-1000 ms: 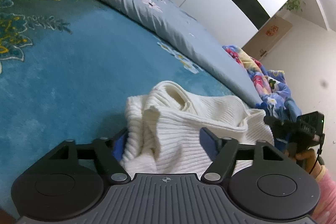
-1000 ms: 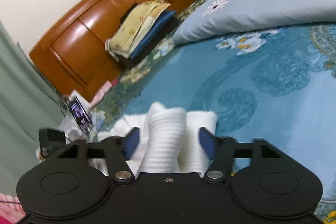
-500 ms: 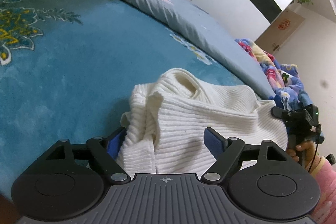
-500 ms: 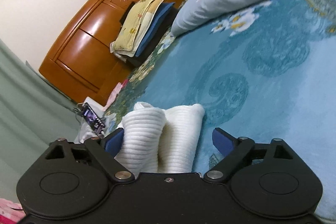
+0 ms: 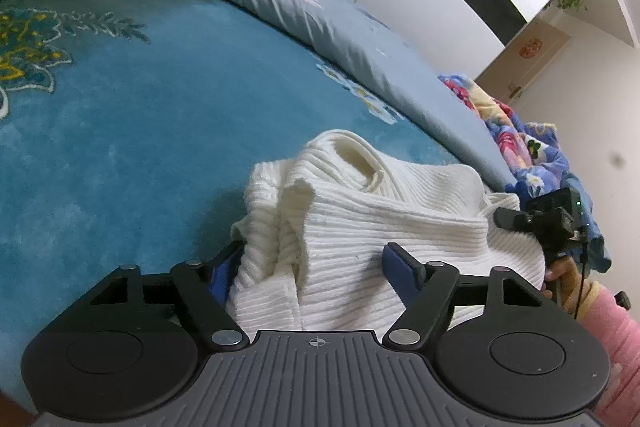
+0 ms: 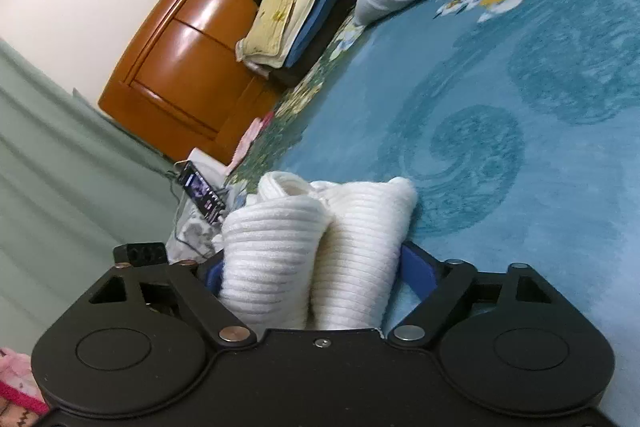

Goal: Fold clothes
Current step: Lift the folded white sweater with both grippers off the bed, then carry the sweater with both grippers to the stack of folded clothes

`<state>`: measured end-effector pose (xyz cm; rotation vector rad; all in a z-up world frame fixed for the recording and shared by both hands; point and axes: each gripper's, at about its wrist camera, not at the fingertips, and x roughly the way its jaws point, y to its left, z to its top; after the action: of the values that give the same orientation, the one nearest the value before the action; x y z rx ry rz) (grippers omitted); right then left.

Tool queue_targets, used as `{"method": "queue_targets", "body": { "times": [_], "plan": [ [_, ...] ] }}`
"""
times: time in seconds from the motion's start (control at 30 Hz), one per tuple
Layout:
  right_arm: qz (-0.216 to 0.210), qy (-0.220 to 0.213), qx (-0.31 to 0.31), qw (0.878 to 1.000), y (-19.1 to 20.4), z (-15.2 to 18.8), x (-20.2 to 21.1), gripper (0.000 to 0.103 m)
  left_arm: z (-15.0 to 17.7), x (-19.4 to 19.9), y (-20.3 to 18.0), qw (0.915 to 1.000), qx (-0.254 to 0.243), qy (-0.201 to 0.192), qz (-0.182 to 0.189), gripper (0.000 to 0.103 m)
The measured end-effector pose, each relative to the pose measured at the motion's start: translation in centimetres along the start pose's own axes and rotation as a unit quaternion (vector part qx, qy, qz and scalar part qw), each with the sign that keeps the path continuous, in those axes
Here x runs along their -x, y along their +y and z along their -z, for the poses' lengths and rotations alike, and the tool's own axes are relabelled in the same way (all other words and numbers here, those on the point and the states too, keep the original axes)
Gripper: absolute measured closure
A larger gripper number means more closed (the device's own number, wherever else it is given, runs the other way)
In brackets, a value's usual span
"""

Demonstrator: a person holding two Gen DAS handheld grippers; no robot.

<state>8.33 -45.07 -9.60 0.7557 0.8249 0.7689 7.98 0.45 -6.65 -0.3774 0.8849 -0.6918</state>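
The bed (image 5: 132, 131) carries a teal blanket (image 6: 520, 131) with swirl and flower patterns. A grey-blue quilt (image 5: 360, 39) with white flowers lies along its far side. A wooden headboard (image 6: 180, 39) stands at the head of the bed, with a stack of folded clothes (image 6: 296, 3) leaning against it. A multicoloured floral cloth (image 5: 516, 135) lies bunched beyond the quilt's end.

The white ribbed sweater (image 5: 380, 211) lies bunched on the blanket near the bed's near edge, collar opening facing up.

Left gripper (image 5: 316, 263): the jaws straddle the near part of the sweater. They have just been closing. The left pad is pushed into the knit fold; the right pad (image 5: 400, 263) rests on top of the fabric. A firm grip cannot be confirmed.

Right gripper (image 6: 320, 275): two rolled folds of the sweater (image 6: 320, 251) stand between the jaws. The jaws have just been closing. Both blue pads lie against the outer sides of the folds. In the left wrist view, this gripper (image 5: 548, 223) sits at the sweater's right end, with a hand (image 5: 560, 275) in a pink sleeve (image 5: 604, 331) behind it.

A small device with a lit screen (image 6: 200, 191) lies beside the bed.
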Motion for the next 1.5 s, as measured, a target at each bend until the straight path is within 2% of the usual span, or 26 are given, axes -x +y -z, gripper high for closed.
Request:
{"method": "queue_targets", "body": {
  "times": [0.07, 0.27, 0.37, 0.43, 0.57, 0.67, 1.0, 1.13, 1.33, 1.5],
  "plan": [
    [0.0, 0.002, -0.002, 1.0, -0.1, 0.0, -0.3, 0.031, 0.0, -0.1, 0.1, 1.0, 0.001, 0.001, 0.003, 0.038],
    [0.009, -0.004, -0.019, 1.0, -0.3, 0.1, -0.5, 0.047, 0.0, -0.3, 0.5, 0.9998, 0.013, 0.001, 0.017, 0.046],
    [0.02, -0.014, -0.028, 0.999, 0.0, 0.5, -0.4, 0.054, 0.3, -0.4, 0.7, 0.9993, 0.027, -0.003, 0.028, 0.054],
    [0.028, -0.021, -0.031, 0.999, 0.4, 0.8, -0.3, 0.057, 0.6, -0.3, 0.8, 0.9986, 0.036, -0.006, 0.038, 0.064],
    [0.052, -0.039, -0.028, 0.997, 1.6, 1.4, -0.1, 0.063, 0.9, -0.1, 0.7, 0.998, 0.045, -0.015, 0.042, 0.072],
    [0.066, -0.055, -0.027, 0.996, 2.6, 1.8, 0.3, 0.065, 0.8, 0.3, 0.4, 0.9977, 0.048, -0.019, 0.042, 0.074],
    [0.062, -0.107, -0.048, 0.991, 5.1, 3.7, 2.5, 0.066, 0.5, 2.3, -2.4, 0.9975, 0.036, -0.029, 0.054, 0.075],
    [0.06, -0.127, -0.053, 0.989, 6.1, 4.9, 4.2, 0.066, 0.8, 2.5, -4.1, 0.9968, 0.028, -0.022, 0.071, 0.075],
    [0.074, -0.159, -0.053, 0.983, 7.9, 7.4, 9.2, 0.066, 1.3, 1.3, -8.3, 0.9946, -0.009, 0.003, 0.103, 0.075],
    [0.108, -0.192, -0.055, 0.974, 8.9, 10.3, 15.0, 0.066, 1.9, -1.1, -13.2, 0.9895, -0.055, 0.031, 0.13, 0.075]
  ]
}}
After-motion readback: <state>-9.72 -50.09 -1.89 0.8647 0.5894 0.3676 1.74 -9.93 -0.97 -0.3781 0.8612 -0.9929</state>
